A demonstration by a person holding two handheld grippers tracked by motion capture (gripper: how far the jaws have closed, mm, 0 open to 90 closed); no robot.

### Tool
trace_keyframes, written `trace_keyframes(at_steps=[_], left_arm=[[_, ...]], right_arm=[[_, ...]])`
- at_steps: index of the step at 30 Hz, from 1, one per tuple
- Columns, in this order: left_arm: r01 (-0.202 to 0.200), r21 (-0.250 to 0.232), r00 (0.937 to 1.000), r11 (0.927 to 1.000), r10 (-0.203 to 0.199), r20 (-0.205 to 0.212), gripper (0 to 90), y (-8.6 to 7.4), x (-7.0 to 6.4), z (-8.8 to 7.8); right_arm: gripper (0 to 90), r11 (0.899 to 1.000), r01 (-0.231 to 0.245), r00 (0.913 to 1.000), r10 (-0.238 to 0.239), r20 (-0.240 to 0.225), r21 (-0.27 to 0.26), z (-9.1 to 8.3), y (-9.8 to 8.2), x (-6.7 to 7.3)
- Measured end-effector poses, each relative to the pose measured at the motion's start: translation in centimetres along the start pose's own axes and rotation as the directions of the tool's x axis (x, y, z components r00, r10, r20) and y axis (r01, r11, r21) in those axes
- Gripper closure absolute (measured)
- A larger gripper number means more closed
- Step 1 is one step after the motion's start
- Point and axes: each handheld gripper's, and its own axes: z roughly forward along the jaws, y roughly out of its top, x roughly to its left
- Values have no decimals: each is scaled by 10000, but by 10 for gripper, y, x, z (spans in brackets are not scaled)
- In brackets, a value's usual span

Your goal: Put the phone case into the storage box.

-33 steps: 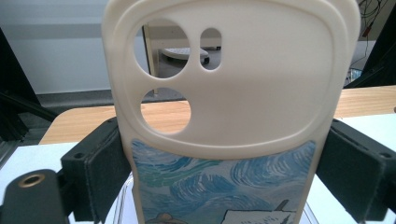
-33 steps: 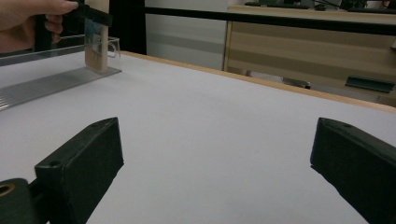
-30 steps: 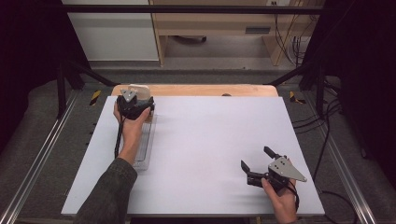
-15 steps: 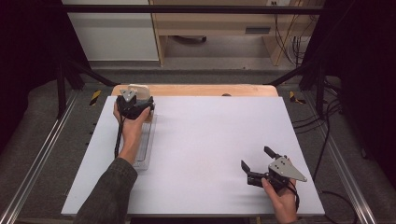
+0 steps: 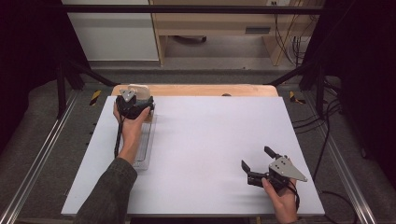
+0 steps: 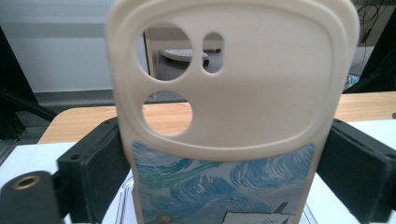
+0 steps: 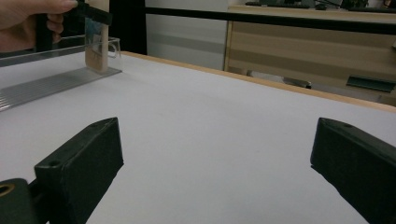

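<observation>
While the left gripper (image 5: 134, 106) sits near the far left corner of the white rectangular surface (image 5: 210, 140), its two black fingers (image 6: 100, 172) are closed on the sides of a cream-coloured phone case (image 6: 229, 107), holding it upright. Seen close in the left gripper view, the case has a raised camera panel with two round cut-outs and one small oval one, and below that a painted pattern of blue and white swirls. No brand name, label or writing can be read on it. From the right gripper view, the case (image 7: 97, 46) stands at the far end of a clear plastic tray (image 7: 51, 79), its lower edge down at the tray's ribbed floor; whether it touches cannot be told. In the high view the tray (image 5: 145, 144) lies along the left side of the surface, running from the far edge toward the near edge, under the person's left hand (image 5: 128, 128). The right gripper (image 5: 259, 170) rests near the near right corner, well apart from the tray, with its black fingers (image 7: 88, 158) spread wide and holding nothing over bare white surface.
</observation>
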Motion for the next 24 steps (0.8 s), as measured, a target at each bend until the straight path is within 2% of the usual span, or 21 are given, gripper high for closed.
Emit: trace_keyframes(at_steps=[9, 24], left_arm=[[100, -213, 9999, 9997, -99, 63, 29, 1, -1, 0], [66, -268, 10000, 9996, -65, 48, 31, 3, 0, -3]], right_arm=[[24, 10000, -26, 10000, 26, -1, -4, 0, 0, 0], [24, 10000, -29, 10000, 29, -11, 3, 0, 0, 0]])
